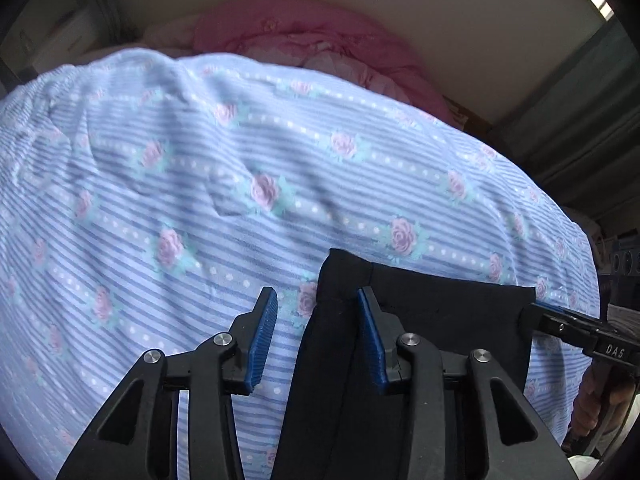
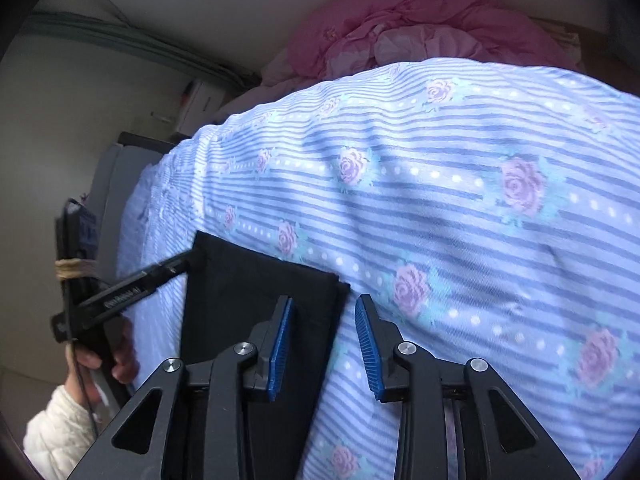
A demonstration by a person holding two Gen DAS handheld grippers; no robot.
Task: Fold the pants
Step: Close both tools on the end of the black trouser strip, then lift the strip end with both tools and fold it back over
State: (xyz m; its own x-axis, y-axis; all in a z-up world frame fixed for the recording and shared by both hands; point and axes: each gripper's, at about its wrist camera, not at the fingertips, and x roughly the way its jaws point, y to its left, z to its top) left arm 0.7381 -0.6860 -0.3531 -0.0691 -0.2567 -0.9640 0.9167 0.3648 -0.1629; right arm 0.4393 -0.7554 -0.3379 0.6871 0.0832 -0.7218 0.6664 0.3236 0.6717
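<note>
Black pants lie flat on a blue striped bedsheet with pink roses. In the left wrist view my left gripper is open, its jaws astride the near left corner of the pants. The right gripper reaches in from the right at the far right corner. In the right wrist view my right gripper is open over the right edge of the pants. The left gripper touches the far left corner there.
A pink quilt is bunched at the head of the bed against the wall. The bed edge drops off to the left in the right wrist view, with furniture beside it. A hand in a white sleeve holds the left gripper.
</note>
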